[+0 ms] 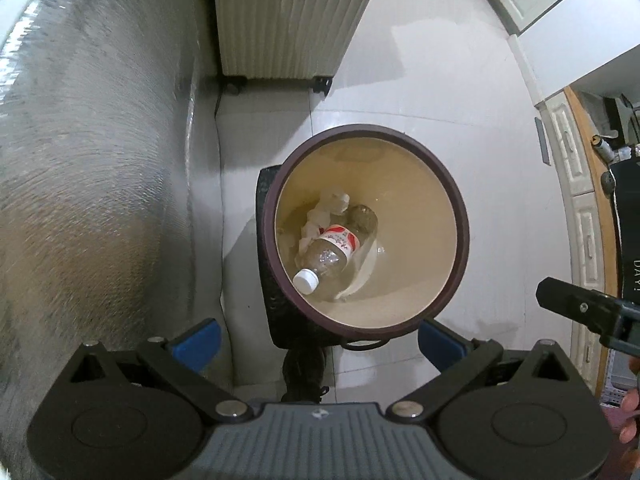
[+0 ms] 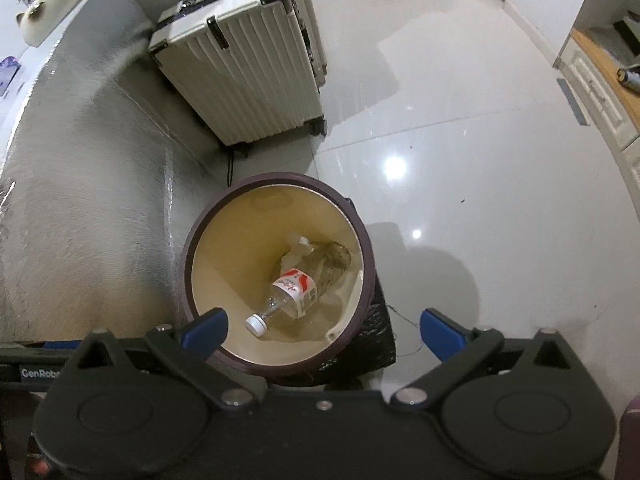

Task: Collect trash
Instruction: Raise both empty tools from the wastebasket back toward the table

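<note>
A cream ribbed suitcase stood on wheels well ahead of the tongs, against a silvery foil-covered surface to their left. Glossy pale floor tiles spread ahead and right, reaching white cabinets.

Glossy pale tiled floor, round bin standing on it (open-topped), ribbed cream suitcase nearby

Readable lettering
"GenRobo" stands on the left gripper's black bar; "DAY!" stands on a dark box; the bottle label is illegible.
</note>
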`<state>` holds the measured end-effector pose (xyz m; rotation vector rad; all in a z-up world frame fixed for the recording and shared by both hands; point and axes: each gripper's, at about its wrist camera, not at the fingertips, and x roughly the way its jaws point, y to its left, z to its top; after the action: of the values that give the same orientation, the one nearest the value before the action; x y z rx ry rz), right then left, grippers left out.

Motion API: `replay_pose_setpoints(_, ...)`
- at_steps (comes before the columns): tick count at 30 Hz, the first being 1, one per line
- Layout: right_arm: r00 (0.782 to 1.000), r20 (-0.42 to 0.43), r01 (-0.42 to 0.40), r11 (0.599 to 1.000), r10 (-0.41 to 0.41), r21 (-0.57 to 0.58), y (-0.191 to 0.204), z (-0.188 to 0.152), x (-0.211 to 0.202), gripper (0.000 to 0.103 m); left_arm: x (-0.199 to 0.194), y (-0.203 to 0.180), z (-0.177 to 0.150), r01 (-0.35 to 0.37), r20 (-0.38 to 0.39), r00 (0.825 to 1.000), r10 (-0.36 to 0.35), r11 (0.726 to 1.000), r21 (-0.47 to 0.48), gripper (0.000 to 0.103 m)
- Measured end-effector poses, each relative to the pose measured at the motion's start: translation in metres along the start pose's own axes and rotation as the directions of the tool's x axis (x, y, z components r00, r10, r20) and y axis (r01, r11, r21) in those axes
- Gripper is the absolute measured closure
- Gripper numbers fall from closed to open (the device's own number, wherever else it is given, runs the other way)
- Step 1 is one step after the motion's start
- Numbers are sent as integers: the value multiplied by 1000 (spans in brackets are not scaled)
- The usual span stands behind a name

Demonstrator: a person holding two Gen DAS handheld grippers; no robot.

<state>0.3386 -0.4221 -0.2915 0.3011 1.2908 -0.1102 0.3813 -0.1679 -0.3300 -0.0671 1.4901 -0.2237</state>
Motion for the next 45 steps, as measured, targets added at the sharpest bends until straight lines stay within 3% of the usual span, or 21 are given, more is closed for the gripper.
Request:
replay_pose_setpoints(10,994,104,22,997,-15,-71,-9,-43,-54,0,-51,-12,-54,-25,126,992,24,1000,4,0)
replay_pose_setpoints(19,965,263,44,991,-10,-126,-23,-90,-125,0,-109,-29,-120,-26,289,957,28,1000,-9,0)
replay_pose_setpoints(31,894,442,13,985,65,-171,-33,-139,-225,0,-192,-40,-201,-19,504,863,43,998,-52,0)
replay_pose_setpoints(45,833,540,24,968,118,-249,15,-171,-285,0,-282,-21,-257,-49,651,755,80,997,-65,0)
